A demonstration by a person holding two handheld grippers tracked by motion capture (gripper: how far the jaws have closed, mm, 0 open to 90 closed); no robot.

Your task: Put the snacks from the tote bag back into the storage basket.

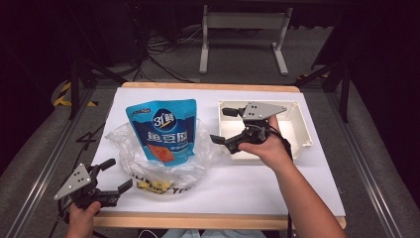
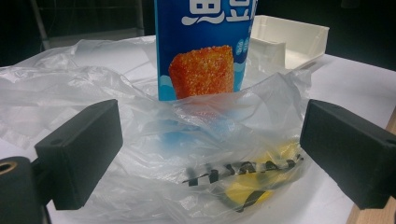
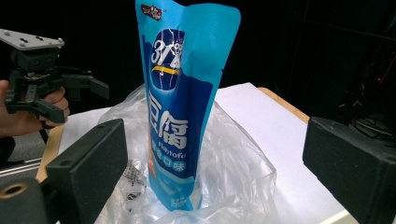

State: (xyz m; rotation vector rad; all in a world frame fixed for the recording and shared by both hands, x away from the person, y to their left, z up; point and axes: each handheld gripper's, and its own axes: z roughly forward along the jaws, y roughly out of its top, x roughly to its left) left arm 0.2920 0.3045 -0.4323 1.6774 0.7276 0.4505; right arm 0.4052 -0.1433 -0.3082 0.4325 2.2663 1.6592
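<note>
Standing in clear bag (image 1: 148, 163): blue pouch (image 1: 164, 130)

Left hand-held gripper (image 1: 115, 174) and right hand-held gripper (image 1: 221, 126) both gape wide, gripping nothing

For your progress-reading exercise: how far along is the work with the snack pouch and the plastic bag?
Done: the blue snack pouch already stands upright in the clear plastic bag, with a yellow packet lying beside it. In hand: nothing; the left gripper and right gripper are open, both aimed at the bag. Left: probably gripping the bag or pouch; the white tray looks empty.
</note>
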